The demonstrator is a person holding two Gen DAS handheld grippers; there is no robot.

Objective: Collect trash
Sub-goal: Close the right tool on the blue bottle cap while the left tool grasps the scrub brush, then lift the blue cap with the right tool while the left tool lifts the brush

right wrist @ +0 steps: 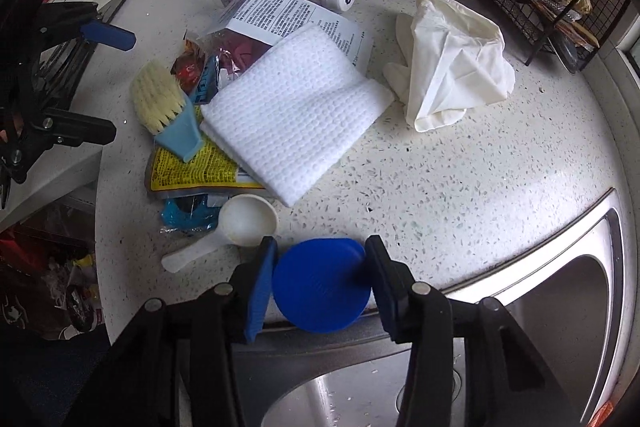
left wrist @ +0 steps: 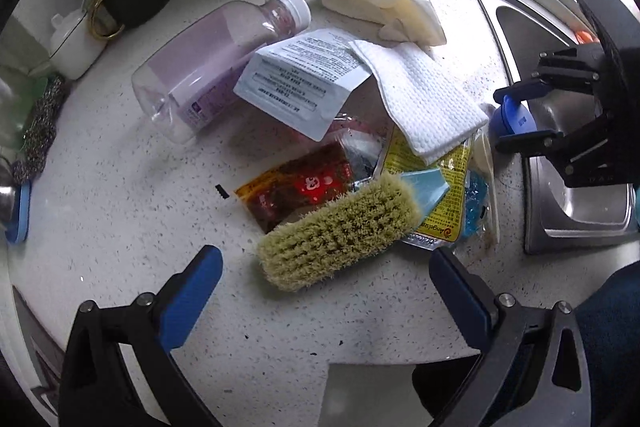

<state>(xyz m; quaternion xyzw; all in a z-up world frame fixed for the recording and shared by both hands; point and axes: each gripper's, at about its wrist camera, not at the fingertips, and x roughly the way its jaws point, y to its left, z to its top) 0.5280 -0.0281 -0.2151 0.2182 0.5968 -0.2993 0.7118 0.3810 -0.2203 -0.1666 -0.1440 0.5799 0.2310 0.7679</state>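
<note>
Our right gripper (right wrist: 320, 269) has its blue pads closed against a round blue lid (right wrist: 320, 287), held at the sink (right wrist: 560, 291) rim. Our left gripper (left wrist: 324, 279) is spread wide and holds nothing. Just beyond the left gripper lies a scrub brush (left wrist: 338, 231) on the trash pile: a yellow packet (left wrist: 440, 211), a red sauce sachet (left wrist: 300, 187), a white cloth (left wrist: 424, 103), and a clear bottle (left wrist: 212, 63) farthest from the sink.
</note>
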